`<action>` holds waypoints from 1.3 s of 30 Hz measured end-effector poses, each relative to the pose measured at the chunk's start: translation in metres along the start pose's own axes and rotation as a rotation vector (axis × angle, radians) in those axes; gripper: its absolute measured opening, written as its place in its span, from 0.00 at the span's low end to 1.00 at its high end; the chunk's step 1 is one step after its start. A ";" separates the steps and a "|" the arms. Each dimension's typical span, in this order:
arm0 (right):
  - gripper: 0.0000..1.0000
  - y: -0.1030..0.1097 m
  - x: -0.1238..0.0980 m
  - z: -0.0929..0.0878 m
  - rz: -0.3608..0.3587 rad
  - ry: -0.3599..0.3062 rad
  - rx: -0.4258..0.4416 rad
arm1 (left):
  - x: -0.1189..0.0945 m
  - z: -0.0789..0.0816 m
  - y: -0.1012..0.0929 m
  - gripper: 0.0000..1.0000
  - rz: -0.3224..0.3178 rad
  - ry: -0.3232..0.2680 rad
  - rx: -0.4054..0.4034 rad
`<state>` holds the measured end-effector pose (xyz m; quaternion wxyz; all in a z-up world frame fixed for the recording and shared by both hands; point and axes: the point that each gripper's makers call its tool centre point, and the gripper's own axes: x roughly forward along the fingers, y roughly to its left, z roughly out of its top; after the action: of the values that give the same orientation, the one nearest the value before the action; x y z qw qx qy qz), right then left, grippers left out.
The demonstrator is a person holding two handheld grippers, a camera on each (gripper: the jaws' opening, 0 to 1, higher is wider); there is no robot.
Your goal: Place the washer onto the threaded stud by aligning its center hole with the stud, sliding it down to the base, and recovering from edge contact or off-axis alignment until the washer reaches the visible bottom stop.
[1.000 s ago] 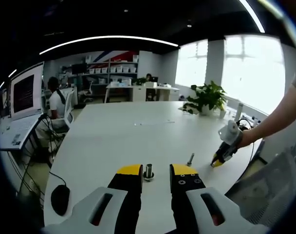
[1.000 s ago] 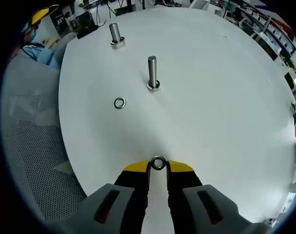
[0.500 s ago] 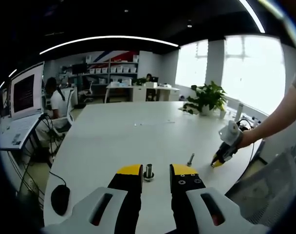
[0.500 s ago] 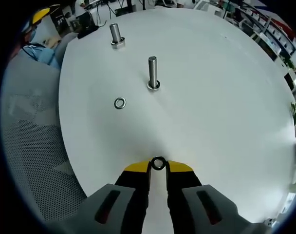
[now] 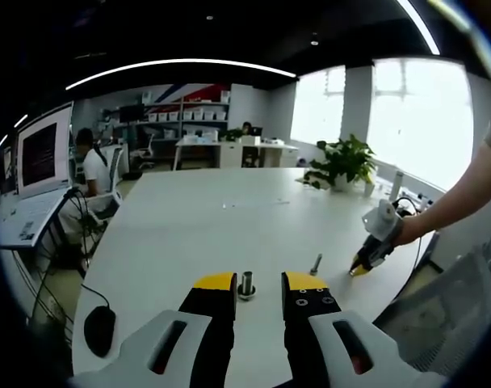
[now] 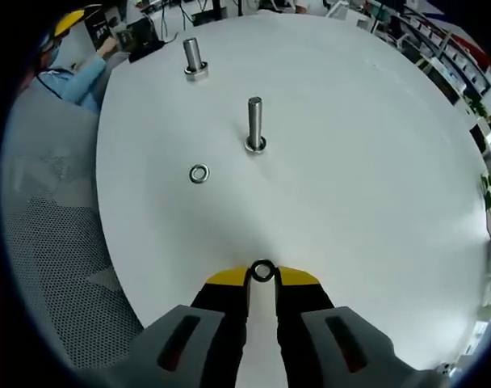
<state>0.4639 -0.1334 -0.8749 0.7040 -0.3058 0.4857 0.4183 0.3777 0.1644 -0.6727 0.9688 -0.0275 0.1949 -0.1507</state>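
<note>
In the right gripper view my right gripper (image 6: 262, 277) is shut on a small steel washer (image 6: 254, 269), held upright between the yellow fingertips above the white table (image 6: 375, 162). Ahead stands a tall threaded stud (image 6: 254, 123), upright and apart from the washer. A second, shorter stud (image 6: 193, 58) stands farther off. A loose washer (image 6: 199, 173) lies flat on the table to the left. In the left gripper view my left gripper (image 5: 258, 283) is open, its tips on either side of the short stud (image 5: 246, 284). The tall stud (image 5: 316, 263) stands to the right, with the right gripper (image 5: 360, 267) just beyond it.
The table's rounded edge (image 6: 116, 267) runs close on the left in the right gripper view, with a mesh chair (image 6: 60, 267) below it. A computer mouse (image 5: 100, 330) lies at the table's left edge, a laptop (image 5: 35, 186) stands off to the left, and a potted plant (image 5: 342, 162) at the far right.
The right gripper view has shifted very slightly; the washer stays held between the jaws. The left gripper has not moved.
</note>
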 end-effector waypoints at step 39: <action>0.14 0.003 -0.024 0.099 -0.004 -0.151 -0.032 | -0.001 0.001 0.000 0.20 -0.005 -0.009 -0.005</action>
<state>0.4992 -0.0560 -0.8187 0.7346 -0.2856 0.4236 0.4466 0.3774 0.1647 -0.6712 0.9693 -0.0312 0.1907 -0.1524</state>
